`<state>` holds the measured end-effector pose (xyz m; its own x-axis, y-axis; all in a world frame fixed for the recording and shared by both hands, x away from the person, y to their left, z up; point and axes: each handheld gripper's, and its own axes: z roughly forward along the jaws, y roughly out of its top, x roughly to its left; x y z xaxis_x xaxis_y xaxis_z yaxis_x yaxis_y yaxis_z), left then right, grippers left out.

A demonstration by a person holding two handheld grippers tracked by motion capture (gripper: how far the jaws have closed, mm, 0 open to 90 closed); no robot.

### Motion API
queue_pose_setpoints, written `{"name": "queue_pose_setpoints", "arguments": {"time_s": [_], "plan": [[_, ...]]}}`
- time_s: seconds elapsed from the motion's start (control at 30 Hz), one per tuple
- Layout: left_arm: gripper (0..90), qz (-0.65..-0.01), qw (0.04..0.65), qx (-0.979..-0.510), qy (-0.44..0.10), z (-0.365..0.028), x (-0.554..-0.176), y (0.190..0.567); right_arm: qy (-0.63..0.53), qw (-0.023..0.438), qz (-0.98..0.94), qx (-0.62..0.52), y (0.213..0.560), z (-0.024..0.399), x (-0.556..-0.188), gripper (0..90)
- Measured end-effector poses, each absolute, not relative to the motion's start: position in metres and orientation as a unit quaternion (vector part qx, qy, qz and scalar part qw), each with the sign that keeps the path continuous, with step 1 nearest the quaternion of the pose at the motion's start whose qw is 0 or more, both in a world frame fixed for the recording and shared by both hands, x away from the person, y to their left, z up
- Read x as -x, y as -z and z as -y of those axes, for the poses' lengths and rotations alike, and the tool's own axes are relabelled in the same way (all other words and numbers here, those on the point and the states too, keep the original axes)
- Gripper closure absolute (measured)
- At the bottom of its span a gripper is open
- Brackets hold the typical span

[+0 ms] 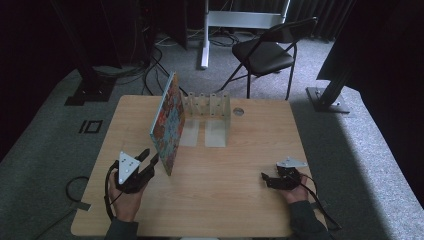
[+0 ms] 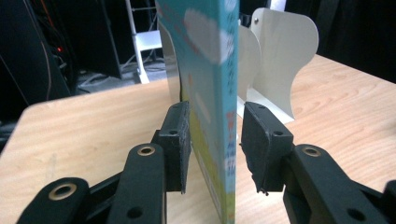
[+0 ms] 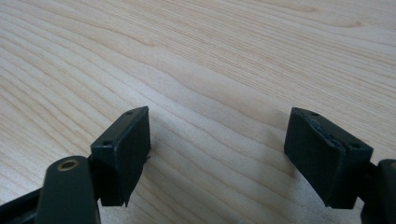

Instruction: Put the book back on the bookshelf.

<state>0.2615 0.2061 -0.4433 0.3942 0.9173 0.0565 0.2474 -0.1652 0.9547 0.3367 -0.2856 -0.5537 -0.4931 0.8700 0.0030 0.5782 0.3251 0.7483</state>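
dark room, grey carpet, wood-grain table (image 1: 240, 175) filling the lower centre of the high view; black folding chair (image 1: 265, 52) at upper centre-right, white stand post (image 1: 205, 35) top centre. lower left of the high view: left gripper (image 1: 150, 159), hand under it, jaws pointing up-right at the near bottom corner of a colourful picture book (image 1: 167, 125). book stands on edge, tilted, left of centre, its far end against a white divider rack (image 1: 207, 107) just above centre. in the left gripper view the book's spine edge runs top to bottom through the middle of the frame, between the two black pads (image 2: 177, 140). left pad sits against the cover or very nearly; right pad has a thin visible gap to the spine. so jaws straddle the book, partly drawn in, not yet clamped on it. rack's white curved plates show upper right in that view, behind the book. lower right of the high view: right gripper (image 1: 263, 179) lying on the table, hand behind it, well apart from the book. right gripper view: jaws spread wide, bare tabletop between them, holding nothing.
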Motion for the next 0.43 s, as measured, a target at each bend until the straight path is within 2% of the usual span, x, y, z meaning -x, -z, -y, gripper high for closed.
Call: {"name": "queue_pose_setpoints", "arguments": {"time_s": [0.2,0.43], "plan": [[63.0,-0.421,0.492,-0.691,-0.319,-0.214,-0.257,0.458,-0.355,0.205,-0.788,-0.46,0.554,0.286,-0.337,22.4],[63.0,-0.454,0.475,-0.695,-0.292,-0.229,-0.261,0.481,-0.355,0.205,-0.788,-0.46,0.554,0.286,-0.337,22.4]]}}
